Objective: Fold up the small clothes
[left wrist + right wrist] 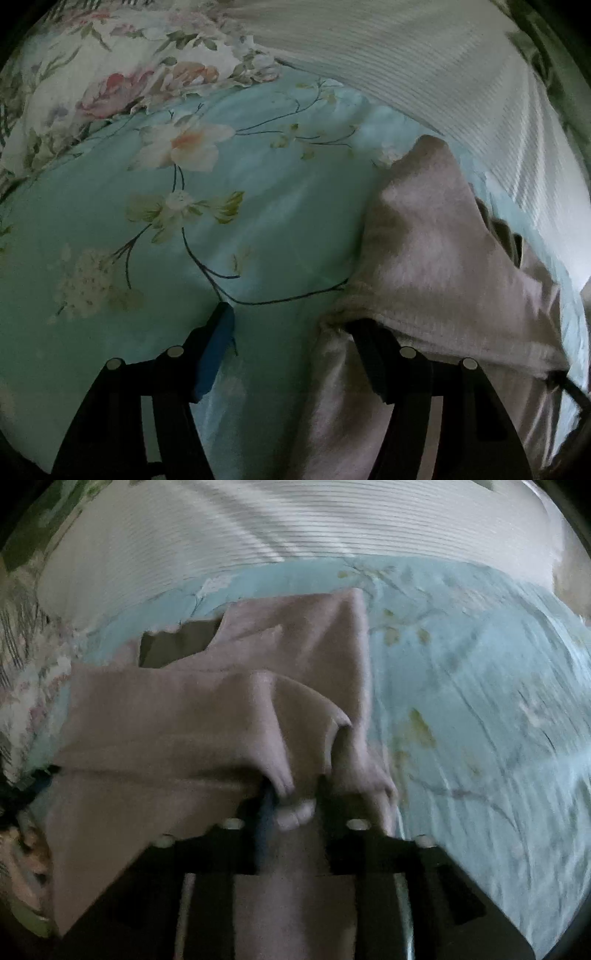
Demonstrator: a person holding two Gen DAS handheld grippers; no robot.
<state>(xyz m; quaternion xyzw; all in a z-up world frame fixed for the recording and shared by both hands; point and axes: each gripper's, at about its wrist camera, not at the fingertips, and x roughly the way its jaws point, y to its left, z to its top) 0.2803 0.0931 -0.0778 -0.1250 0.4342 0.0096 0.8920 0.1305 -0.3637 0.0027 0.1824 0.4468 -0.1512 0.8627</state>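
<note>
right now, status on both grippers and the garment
Left gripper open, one finger under the pink garment. Right gripper shut on a bunched fold of it. Garment part folded on floral bedsheet. Nothing in the way.

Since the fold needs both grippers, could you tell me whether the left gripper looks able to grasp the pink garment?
Probably yes: the left gripper is open, and the pink garment already drapes over one finger, nothing between them.

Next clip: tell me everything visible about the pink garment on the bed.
The pink garment is a soft, fuzzy-looking knit, pale dusty pink, rumpled and partly doubled over itself on the floral bedsheet. A darker opening shows near its far edge. The right tongs are closed on a bunched fold of it. The left tongs stand open, one finger under the cloth's edge. A white ribbed blanket lies beyond.
</note>
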